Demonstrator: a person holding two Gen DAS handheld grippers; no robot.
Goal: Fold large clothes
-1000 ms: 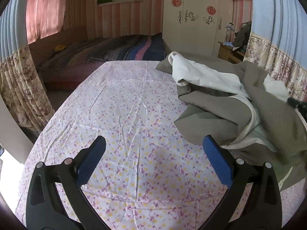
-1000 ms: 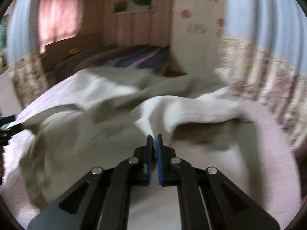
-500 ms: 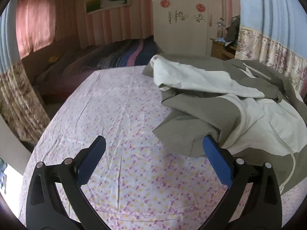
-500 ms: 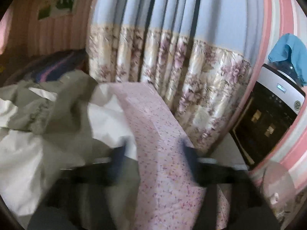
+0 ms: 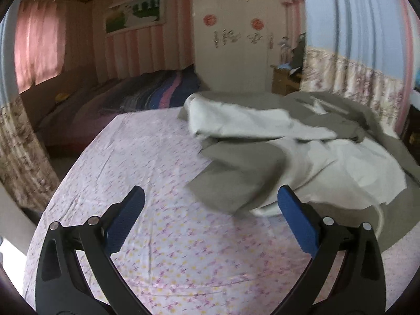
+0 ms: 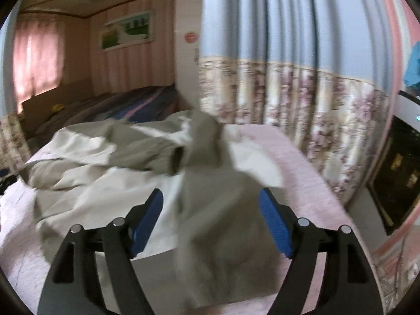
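A large olive-grey and cream garment (image 5: 275, 157) lies crumpled on the right half of the floral sheet (image 5: 147, 173). My left gripper (image 5: 210, 197) hangs open over the sheet, its right pad close to the garment's near fold, nothing between the pads. In the right wrist view the same garment (image 6: 147, 157) spreads across the pink sheet (image 6: 296, 162), a grey flap running under my right gripper (image 6: 211, 199). Its jaws are opening and stand wide; the cloth lies below them, not pinched.
A second bed with a striped dark cover (image 5: 147, 97) stands behind. A white wardrobe (image 5: 236, 47) and a wooden bedside cabinet (image 5: 283, 78) are at the back. Floral curtains (image 6: 302, 110) hang along the right edge; a dark cabinet (image 6: 399, 162) stands beside them.
My right gripper went from shut to wide open and swung sideways, letting the cloth go. The left view shifted right, and the garment now lies closer to its right pad.
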